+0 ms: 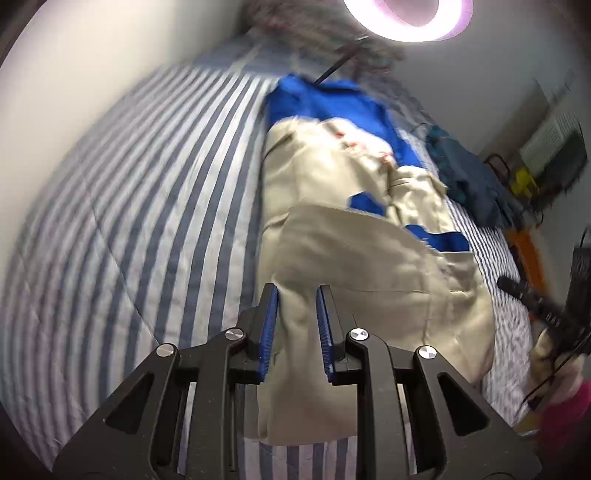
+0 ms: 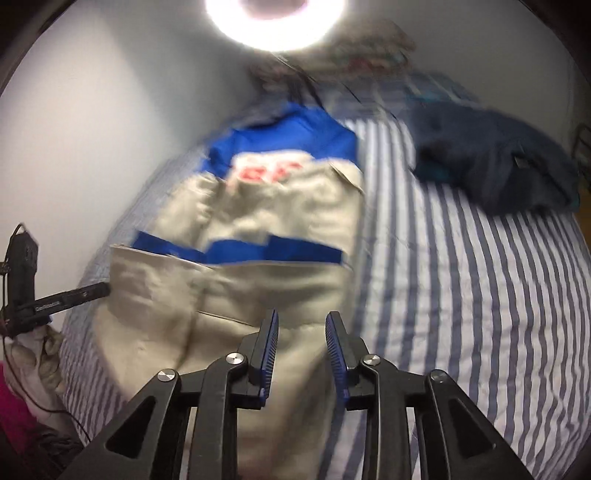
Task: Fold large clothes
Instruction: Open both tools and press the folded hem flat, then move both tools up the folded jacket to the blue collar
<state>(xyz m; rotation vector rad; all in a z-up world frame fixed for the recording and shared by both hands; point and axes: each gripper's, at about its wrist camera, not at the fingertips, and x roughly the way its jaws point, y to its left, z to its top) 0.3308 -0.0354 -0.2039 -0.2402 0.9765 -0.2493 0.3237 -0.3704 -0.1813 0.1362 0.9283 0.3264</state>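
Item: beige and blue jacket [image 2: 236, 258] with red lettering, lying lengthwise on a blue-and-white striped bedspread [image 2: 461, 295], hem end nearest both cameras.
Left gripper [image 1: 297, 325]: jaws narrowly parted over the beige fabric, pads not pressing it.
Right gripper [image 2: 301, 347]: likewise, narrow gap.
Also on bed: dark blue garment [image 2: 495, 162], apart from the jacket.
Room: white wall [image 1: 92, 74]; ring light [image 2: 275, 22] overhead.

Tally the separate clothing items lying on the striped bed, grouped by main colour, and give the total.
Beige and blue garment: 1
Dark navy garment: 1
Total: 2, both lying on the striped bedcover. The blurred pile by the far wall is too unclear to count.
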